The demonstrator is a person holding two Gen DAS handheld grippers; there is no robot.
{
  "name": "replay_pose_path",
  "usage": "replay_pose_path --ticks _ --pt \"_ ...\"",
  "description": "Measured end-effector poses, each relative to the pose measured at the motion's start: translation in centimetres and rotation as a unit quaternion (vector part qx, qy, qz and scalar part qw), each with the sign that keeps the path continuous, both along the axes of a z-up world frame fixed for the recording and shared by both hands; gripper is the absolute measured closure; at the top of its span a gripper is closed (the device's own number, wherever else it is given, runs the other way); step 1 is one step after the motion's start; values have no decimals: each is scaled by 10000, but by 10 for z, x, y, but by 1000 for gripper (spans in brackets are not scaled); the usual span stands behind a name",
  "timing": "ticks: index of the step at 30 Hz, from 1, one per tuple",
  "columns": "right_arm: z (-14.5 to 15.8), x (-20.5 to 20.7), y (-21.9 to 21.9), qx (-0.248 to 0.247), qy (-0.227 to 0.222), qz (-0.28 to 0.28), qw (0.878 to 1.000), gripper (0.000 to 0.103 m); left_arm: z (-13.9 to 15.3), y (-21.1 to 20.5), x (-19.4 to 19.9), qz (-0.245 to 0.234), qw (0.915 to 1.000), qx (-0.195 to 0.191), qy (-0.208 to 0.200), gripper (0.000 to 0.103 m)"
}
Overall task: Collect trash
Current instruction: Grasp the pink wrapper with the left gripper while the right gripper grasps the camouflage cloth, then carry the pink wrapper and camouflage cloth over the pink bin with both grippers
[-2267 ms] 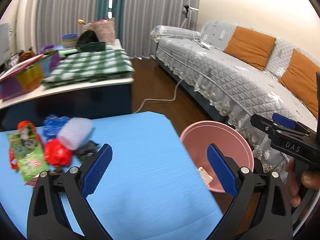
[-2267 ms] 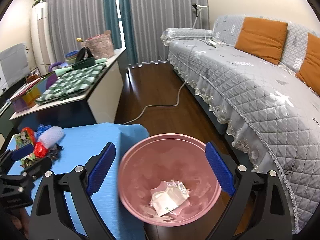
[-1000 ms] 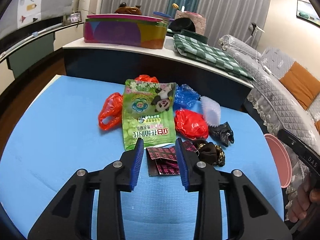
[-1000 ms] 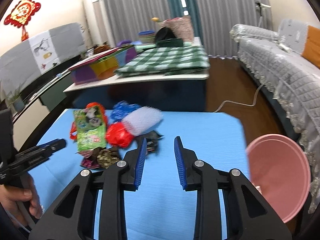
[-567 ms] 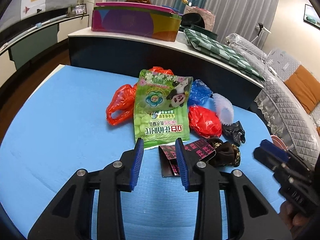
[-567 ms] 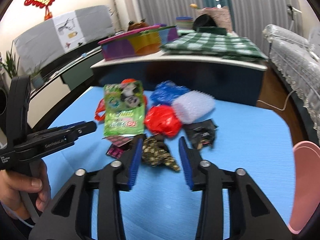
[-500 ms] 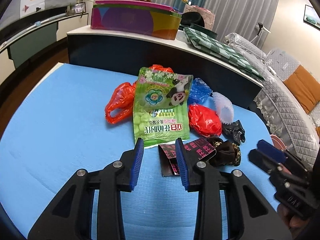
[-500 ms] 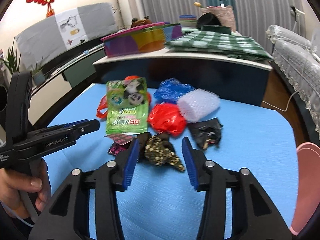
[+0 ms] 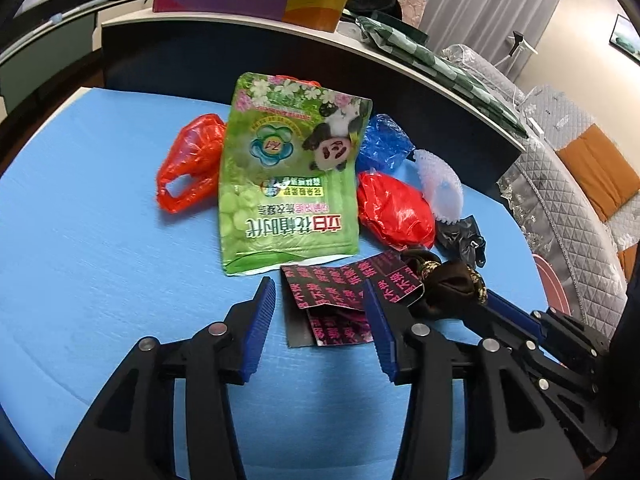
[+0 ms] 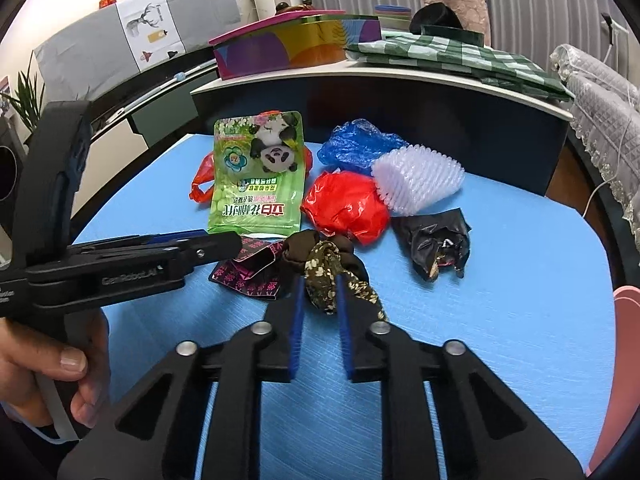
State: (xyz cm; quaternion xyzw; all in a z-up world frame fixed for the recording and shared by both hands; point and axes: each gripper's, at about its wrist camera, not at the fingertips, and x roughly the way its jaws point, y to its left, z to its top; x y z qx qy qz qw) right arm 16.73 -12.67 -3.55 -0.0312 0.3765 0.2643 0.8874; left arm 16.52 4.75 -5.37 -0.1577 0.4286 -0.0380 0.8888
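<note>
Trash lies in a pile on the blue table (image 9: 100, 240). My left gripper (image 9: 320, 320) hangs low over a black-and-pink wrapper (image 9: 344, 284). Its jaws are opening, with the wrapper's near edge between them and the pads not pressing on it. My right gripper (image 10: 320, 294) is shut on a brown patterned cloth scrap (image 10: 320, 268), which sits just right of the wrapper (image 10: 248, 276). In the left wrist view the right gripper (image 9: 500, 308) reaches the scrap (image 9: 448, 280) from the right. The left gripper (image 10: 216, 246) crosses the right wrist view, held by a hand (image 10: 60, 376).
Behind lie a green panda pouch (image 9: 288, 184), two red bags (image 9: 192, 160) (image 9: 394, 212), a blue bag (image 9: 384, 144), white bubble foam (image 10: 416, 180) and a black bag (image 10: 436, 248). The pink bin's rim (image 10: 628, 360) shows at the right edge. A dark counter stands behind the table.
Both grippers came lower and closer to the pile. The right jaws closed onto the brown scrap. The left jaws spread wider around the black-and-pink wrapper.
</note>
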Motion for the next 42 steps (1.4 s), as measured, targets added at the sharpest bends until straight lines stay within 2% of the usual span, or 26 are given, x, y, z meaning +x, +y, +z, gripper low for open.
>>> replay_pose_path --ticks 4,8,11,17,25,42 --pt "4 1 -9 42 -47 -104 9999 97 -2 -9 4 -66 9999 60 71 59" --pt "6 2 -20 78 -59 -236 9997 97 1 -13 5 -109 9998 141 14 79" --pt "7 3 -25 95 -83 -309 9994 97 5 -16 5 -139 9997 220 -44 87" --pt "14 2 -36 135 -170 -467 9987 97 16 -23 -1 -260 9986 385 -263 96" --pt "28 -9 -49 164 -356 -598 9974 97 33 -31 -9 -325 9962 573 -568 102" --pt "59 -44 -81 236 -734 -883 9931 97 57 -52 -41 -450 9899 889 -1003 102"
